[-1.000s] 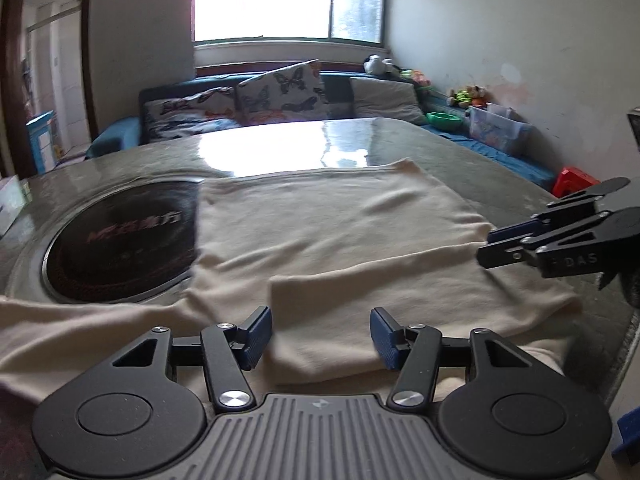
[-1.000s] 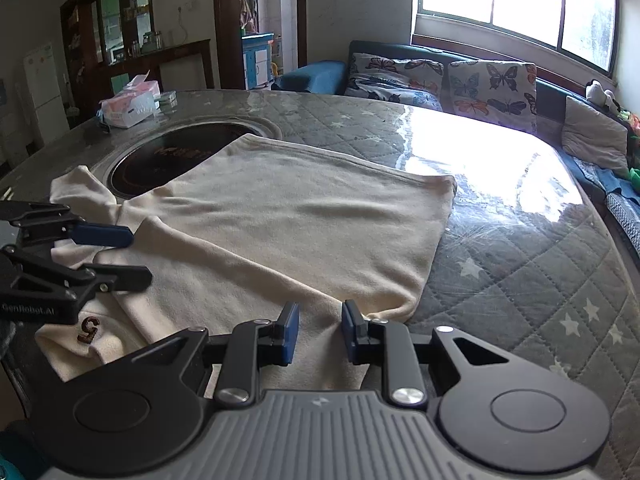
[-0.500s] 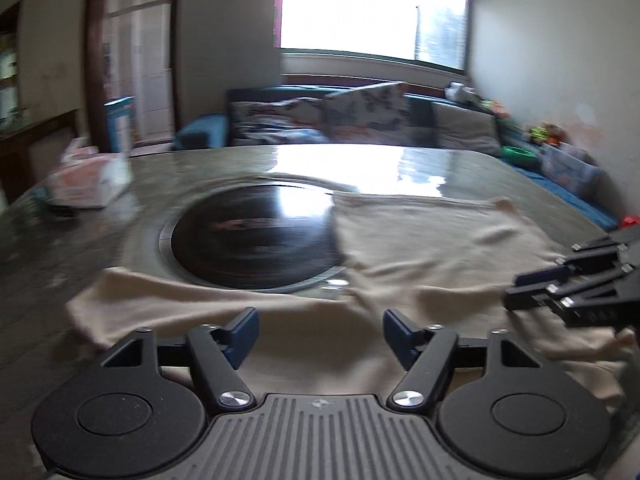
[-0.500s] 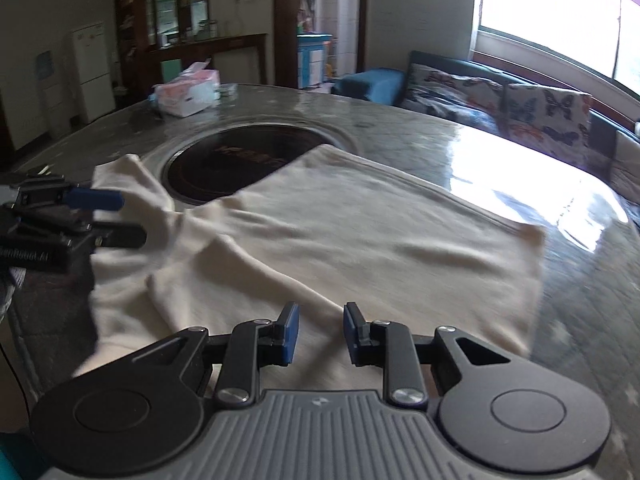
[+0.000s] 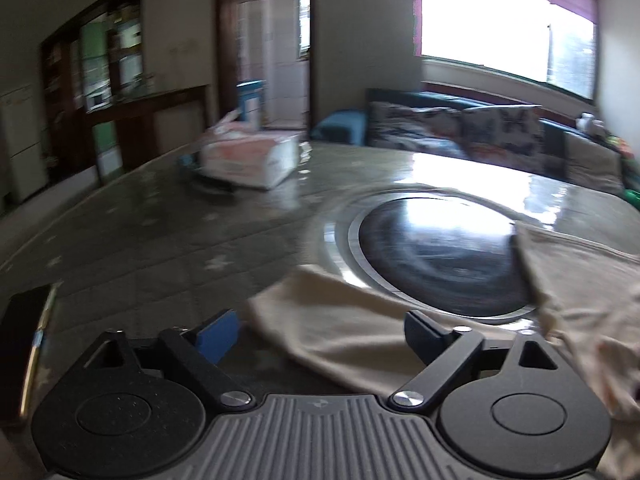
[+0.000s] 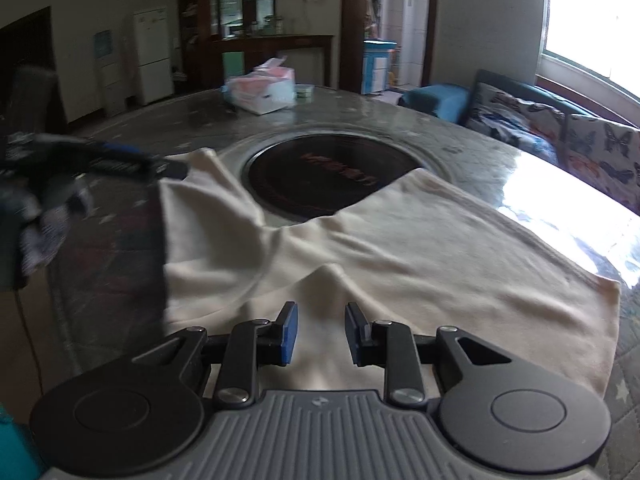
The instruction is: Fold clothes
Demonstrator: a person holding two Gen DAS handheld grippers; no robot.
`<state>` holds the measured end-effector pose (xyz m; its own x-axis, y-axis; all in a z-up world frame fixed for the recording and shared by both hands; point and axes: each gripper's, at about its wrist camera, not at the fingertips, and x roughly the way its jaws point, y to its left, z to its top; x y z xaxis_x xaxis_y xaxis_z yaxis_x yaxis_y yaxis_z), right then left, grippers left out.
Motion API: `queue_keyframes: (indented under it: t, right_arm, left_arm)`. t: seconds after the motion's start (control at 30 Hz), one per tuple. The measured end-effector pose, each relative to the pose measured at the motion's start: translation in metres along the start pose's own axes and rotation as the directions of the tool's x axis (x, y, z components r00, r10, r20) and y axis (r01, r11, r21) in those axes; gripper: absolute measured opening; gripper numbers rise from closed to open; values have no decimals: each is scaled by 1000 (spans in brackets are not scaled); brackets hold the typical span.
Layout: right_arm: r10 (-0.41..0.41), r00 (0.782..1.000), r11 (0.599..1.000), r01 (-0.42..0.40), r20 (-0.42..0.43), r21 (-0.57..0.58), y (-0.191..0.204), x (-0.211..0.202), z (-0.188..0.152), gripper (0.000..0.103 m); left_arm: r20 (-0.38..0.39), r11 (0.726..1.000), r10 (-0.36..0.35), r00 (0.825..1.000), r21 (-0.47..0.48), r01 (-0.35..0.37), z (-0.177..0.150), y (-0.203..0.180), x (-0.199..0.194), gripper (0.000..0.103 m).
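While both our grippers hover low over the table [image 6: 560, 184], neither is gripping anything. Our left gripper [image 5: 320, 332] has its jaws spread wide, with a sleeve of the cream shirt [image 5: 344, 320] lying flat between and just under them. Our right gripper [image 6: 317, 332] is parted too, jaws straddling a raised fold of the same cream shirt [image 6: 400, 264]. Ahead of both sits the round black cooktop [image 6: 320, 172], partly covered by fabric, and beyond it a tissue pack [image 6: 264, 88].
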<state>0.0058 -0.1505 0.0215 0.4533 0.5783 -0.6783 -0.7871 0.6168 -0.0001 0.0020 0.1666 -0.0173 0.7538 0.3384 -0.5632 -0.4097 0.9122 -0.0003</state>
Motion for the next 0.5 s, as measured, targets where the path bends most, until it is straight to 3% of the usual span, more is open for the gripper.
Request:
queue_keyframes:
  t: [0.1,0.27,0.33,0.4,0.5]
  right_arm:
    - [9,1000,1000,-9,-10,-21,7,-1,-3,25]
    - [6,1000,1000,-6,6,-12,9,-6,-4,25]
    - [1,1000,1000,-1,17,-6,9,-10,-3,25]
    - [-6,1000,1000,6,23,2,8,-14,-4,26]
    - [-18,999,1000,17,28,21,5,-19,-7,26]
  left_arm:
    - [-22,998,36,999,-49,-37,2,12,11,84]
    - [-74,991,43,996,-121,-52,4,26,29,62]
    - [-80,990,47,996,-132,-57,4,28,32,60]
    - [-73,990,49,996,-132,-58,5,27,33,51]
    - [-65,990,35,997,-136,-43,5,28,33,29]
